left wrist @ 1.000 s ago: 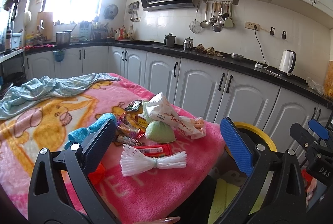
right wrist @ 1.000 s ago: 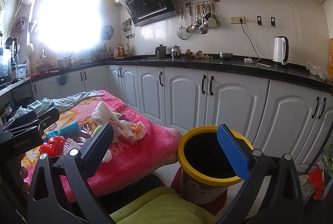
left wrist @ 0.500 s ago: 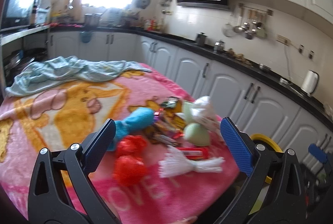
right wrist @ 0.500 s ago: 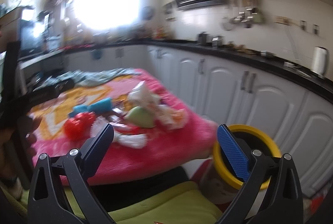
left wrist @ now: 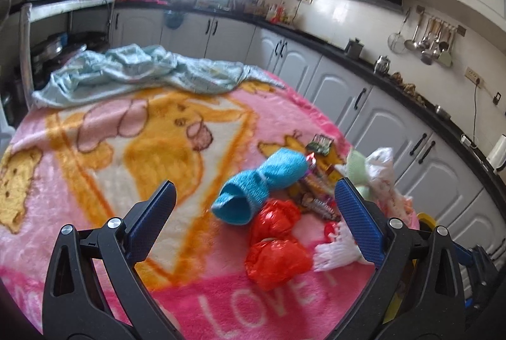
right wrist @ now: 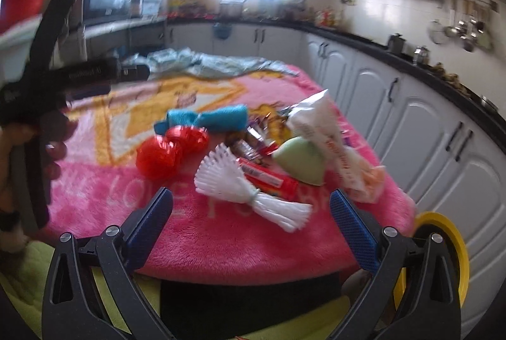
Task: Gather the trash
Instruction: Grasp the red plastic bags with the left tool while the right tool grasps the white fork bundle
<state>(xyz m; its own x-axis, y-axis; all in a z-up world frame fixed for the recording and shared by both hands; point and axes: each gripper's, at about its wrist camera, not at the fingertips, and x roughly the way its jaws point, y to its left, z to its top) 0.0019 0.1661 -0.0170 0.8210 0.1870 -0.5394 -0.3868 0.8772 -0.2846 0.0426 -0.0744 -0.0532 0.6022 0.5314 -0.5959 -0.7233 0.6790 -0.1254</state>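
A pile of trash lies on the pink blanket (left wrist: 95, 150): a red crumpled bag (left wrist: 275, 245), a blue sock (left wrist: 262, 182), a white bundle of straws (right wrist: 249, 194), a red tube (right wrist: 268, 180), a green pouch (right wrist: 300, 161), a white snack bag (right wrist: 325, 131) and several candy wrappers (left wrist: 313, 182). My left gripper (left wrist: 253, 213) is open above the blanket, just before the sock and red bag. My right gripper (right wrist: 251, 219) is open above the blanket's near edge, in front of the straws. A yellow-rimmed bin (right wrist: 442, 248) stands right of the table.
A light blue cloth (left wrist: 142, 71) is heaped at the blanket's far end. White cabinets under a black counter (left wrist: 411, 99) run along the right. A green cushion (right wrist: 104, 295) lies below the table's near edge. The left gripper and hand (right wrist: 28, 106) show in the right wrist view.
Both grippers have swung left, away from the bin and toward the trash pile. The left one has also moved forward over the blanket. Both stayed open and empty.
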